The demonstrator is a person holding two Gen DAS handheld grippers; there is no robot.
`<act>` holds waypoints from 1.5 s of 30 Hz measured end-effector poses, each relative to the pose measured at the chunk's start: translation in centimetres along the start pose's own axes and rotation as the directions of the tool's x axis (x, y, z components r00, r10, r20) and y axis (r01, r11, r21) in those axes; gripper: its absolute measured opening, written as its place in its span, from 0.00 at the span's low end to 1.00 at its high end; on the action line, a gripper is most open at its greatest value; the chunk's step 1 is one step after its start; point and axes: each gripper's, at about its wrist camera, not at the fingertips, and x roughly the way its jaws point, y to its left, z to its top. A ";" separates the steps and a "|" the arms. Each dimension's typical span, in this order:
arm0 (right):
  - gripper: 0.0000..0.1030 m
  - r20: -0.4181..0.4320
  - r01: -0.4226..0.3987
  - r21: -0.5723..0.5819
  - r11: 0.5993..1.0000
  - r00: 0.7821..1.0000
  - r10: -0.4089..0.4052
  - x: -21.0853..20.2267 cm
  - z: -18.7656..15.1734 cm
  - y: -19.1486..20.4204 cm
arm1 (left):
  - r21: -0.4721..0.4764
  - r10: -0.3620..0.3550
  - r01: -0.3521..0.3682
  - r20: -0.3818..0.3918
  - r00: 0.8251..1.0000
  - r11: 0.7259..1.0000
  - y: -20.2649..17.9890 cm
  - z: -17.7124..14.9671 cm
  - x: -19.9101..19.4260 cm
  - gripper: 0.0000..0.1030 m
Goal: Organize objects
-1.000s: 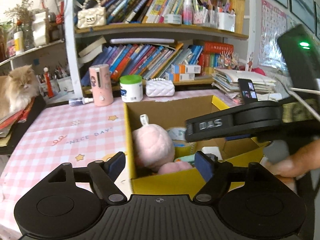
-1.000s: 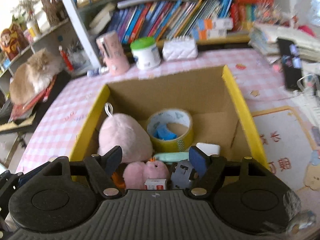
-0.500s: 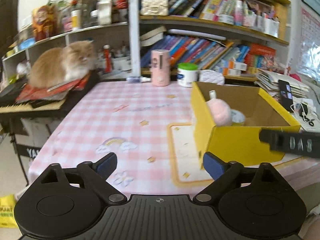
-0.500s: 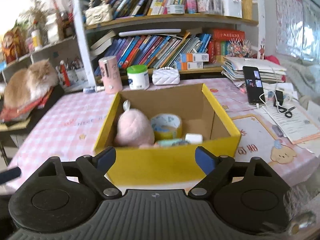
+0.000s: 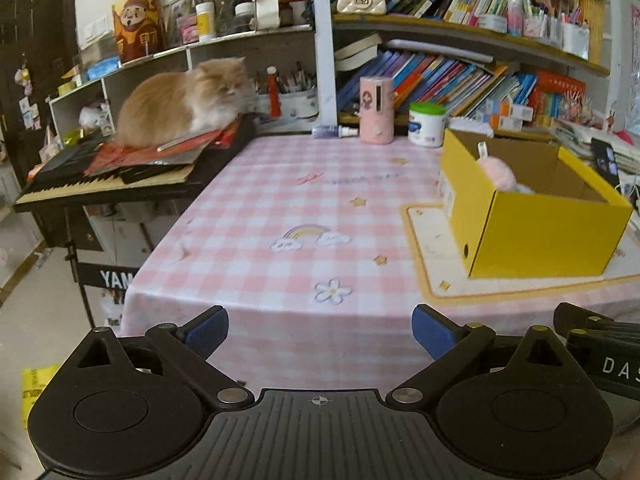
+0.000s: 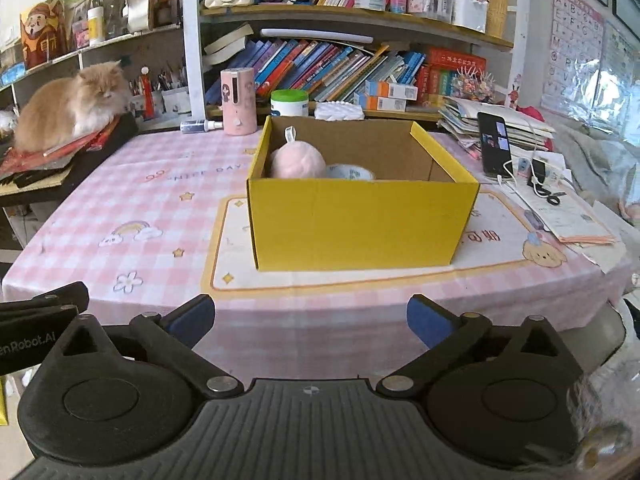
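Beyond both wide-open, empty grippers, just opened, left gripper (image 5: pixel 320 330), right gripper (image 6: pixel 311 317), tape roll (image 6: pixel 350 172) only in right view

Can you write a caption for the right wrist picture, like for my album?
Open right gripper faces a yellow box holding a pink plush and tape, while a cat watches.

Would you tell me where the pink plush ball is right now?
The pink plush ball lies inside the yellow box, in its left rear corner in the right wrist view, beside the tape roll.
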 end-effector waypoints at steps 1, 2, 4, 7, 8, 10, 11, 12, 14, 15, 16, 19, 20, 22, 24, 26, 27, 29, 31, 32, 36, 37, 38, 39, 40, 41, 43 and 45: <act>1.00 -0.003 0.002 -0.001 1.000 1.000 -0.002 -0.2 -0.3 0.2 | 0.007 0.001 -0.001 -0.003 1.000 1.000 0.0 -0.2 -0.1 0.97; 1.00 -0.008 0.005 -0.002 1.000 1.000 -0.005 -0.3 -0.6 0.4 | 0.015 0.002 -0.002 -0.006 1.000 1.000 0.0 -0.4 -0.1 0.97; 1.00 -0.020 0.005 -0.006 1.000 1.000 -0.005 -0.4 -0.9 0.8 | 0.036 0.005 -0.005 -0.012 1.000 0.999 -0.1 -0.7 -0.2 0.97; 1.00 -0.031 0.009 -0.006 1.000 0.999 -0.010 -0.5 -1.2 1.2 | 0.053 0.011 -0.010 -0.016 1.000 0.999 -0.2 -0.8 -0.2 0.97; 1.00 -0.033 0.011 -0.007 1.000 0.999 -0.011 -0.5 -1.3 1.3 | 0.054 0.014 -0.013 -0.016 1.000 0.998 -0.2 -0.9 -0.3 0.97; 1.00 -0.036 0.014 -0.008 1.000 0.999 -0.015 -0.6 -1.3 1.6 | 0.053 0.021 -0.020 -0.018 1.000 0.998 -0.1 -1.0 -0.3 0.97; 1.00 -0.038 0.018 -0.010 1.000 0.999 -0.018 -0.6 -1.4 1.7 | 0.054 0.026 -0.025 -0.019 0.999 0.998 -0.1 -1.0 -0.3 0.97; 1.00 -0.041 0.023 -0.010 1.000 0.999 -0.023 -0.5 -1.4 1.8 | 0.054 0.033 -0.032 -0.019 0.999 0.998 -0.1 -1.0 -0.3 0.97; 1.00 -0.048 0.029 -0.009 1.000 0.998 -0.029 -0.5 -1.4 1.9 | 0.049 0.044 -0.043 -0.018 0.999 0.998 -0.1 -0.9 -0.2 0.97; 1.00 -0.052 0.028 -0.008 1.000 0.998 -0.029 -0.5 -1.4 2.0 | 0.046 0.048 -0.047 -0.017 0.999 0.998 0.0 -0.9 -0.2 0.97; 1.00 -0.053 0.029 -0.007 1.000 0.998 -0.029 -0.5 -1.5 2.0 | 0.044 0.053 -0.052 -0.017 0.998 0.998 0.0 -0.9 -0.2 0.97; 1.00 -0.057 0.036 -0.006 0.999 0.998 -0.036 -0.5 -1.5 2.2 | 0.045 0.062 -0.062 -0.014 0.998 0.997 0.0 -0.8 -0.2 0.97; 1.00 -0.058 0.040 -0.007 0.999 0.998 -0.040 -0.5 -1.6 2.3 | 0.047 0.066 -0.065 -0.014 0.998 0.997 0.0 -0.8 -0.2 0.97; 1.00 -0.060 0.047 -0.008 0.999 0.997 -0.047 -0.4 -1.6 2.4 | 0.050 0.072 -0.071 -0.015 0.997 0.996 0.0 -0.9 -0.1 0.97; 1.00 -0.064 0.054 -0.008 0.999 0.996 -0.054 -0.4 -1.6 2.5 | 0.053 0.081 -0.080 -0.014 0.997 0.995 -0.1 -0.9 -0.1 0.97; 1.00 -0.066 0.059 -0.008 0.998 0.996 -0.059 -0.3 -1.6 2.5 | 0.057 0.087 -0.086 -0.009 0.996 0.995 -0.1 -0.9 -0.1 0.97; 1.00 -0.067 0.060 -0.007 0.998 0.996 -0.061 -0.3 -1.6 2.5 | 0.059 0.089 -0.089 -0.006 0.996 0.994 -0.2 -0.9 -0.1 0.97; 1.00 -0.069 0.062 -0.006 0.998 0.996 -0.063 -0.3 -1.6 2.5 | 0.064 0.093 -0.093 -0.002 0.996 0.994 -0.2 -0.8 -0.1 0.97; 1.00 -0.071 0.066 -0.006 0.998 0.995 -0.066 -0.2 -1.6 2.6 | 0.063 0.095 -0.095 -0.003 0.995 0.993 -0.1 -0.8 -0.1 0.97; 1.00 -0.072 0.067 -0.007 0.998 0.995 -0.067 -0.2 -1.6 2.6 | 0.062 0.095 -0.095 -0.005 0.995 0.994 -0.1 -0.8 -0.1 0.97; 1.00 -0.072 0.069 -0.010 0.998 0.995 -0.070 -0.1 -1.6 2.6 | 0.059 0.091 -0.090 -0.017 0.996 0.994 0.0 -0.7 0.2 0.97; 1.00 -0.072 0.069 -0.010 0.998 0.995 -0.070 -0.1 -1.6 2.6 | 0.059 0.091 -0.090 -0.018 0.996 0.994 0.0 -0.8 0.2 0.97; 1.00 -0.073 0.069 -0.009 0.998 0.995 -0.070 -0.1 -1.6 2.6 | 0.061 0.092 -0.091 -0.018 0.996 0.994 0.0 -0.7 0.2 0.97; 1.00 -0.073 0.069 -0.009 0.998 0.995 -0.070 -0.1 -1.6 2.6 | 0.063 0.094 -0.092 -0.017 0.995 0.994 -0.1 -0.7 0.2 0.97; 1.00 -0.073 0.070 -0.009 0.998 0.995 -0.070 -0.1 -1.5 2.7 | 0.061 0.090 -0.089 -0.016 0.996 0.994 0.0 -0.7 0.2 0.97; 1.00 -0.074 0.070 -0.010 0.998 0.995 -0.070 0.0 -1.6 2.7 | 0.063 0.091 -0.090 -0.016 0.996 0.994 -0.1 -0.7 0.2 0.97; 1.00 -0.075 0.071 -0.014 0.997 0.995 -0.072 0.1 -1.6 2.7 | 0.065 0.091 -0.090 -0.016 0.996 0.994 -0.1 -0.7 0.2 0.97; 1.00 -0.076 0.074 -0.016 0.997 0.994 -0.075 0.1 -1.6 2.7 | 0.063 0.092 -0.091 -0.018 0.996 0.994 -0.1 -0.7 0.3 0.97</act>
